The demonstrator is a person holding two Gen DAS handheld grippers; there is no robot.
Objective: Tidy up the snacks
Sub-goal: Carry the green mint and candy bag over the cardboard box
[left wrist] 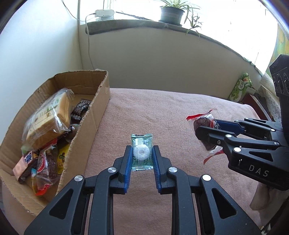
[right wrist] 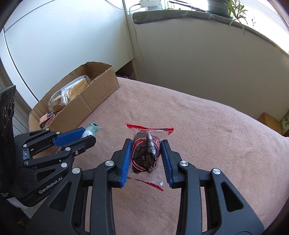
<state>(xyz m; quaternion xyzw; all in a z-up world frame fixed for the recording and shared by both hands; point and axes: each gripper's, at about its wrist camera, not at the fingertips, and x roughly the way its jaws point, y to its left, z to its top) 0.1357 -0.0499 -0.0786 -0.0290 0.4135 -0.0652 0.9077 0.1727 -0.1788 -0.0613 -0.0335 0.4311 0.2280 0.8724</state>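
Small green-clear wrapped round white candy (left wrist: 141, 153): pinched between blue pads of left gripper (left wrist: 141, 156), above pink blanket (left wrist: 162, 112). Dark brown pastry in clear red-edged wrapper (right wrist: 145, 153): clamped by right gripper (right wrist: 145, 155). Likely destination: open brown cardboard box (left wrist: 101, 101) at left, holding bagged snacks.

A home room: a potted plant (left wrist: 171, 13) on the windowsill (left wrist: 126, 25), a pink blanket (left wrist: 162, 112) over the table, and a torn cardboard box (left wrist: 101, 101) of snacks.
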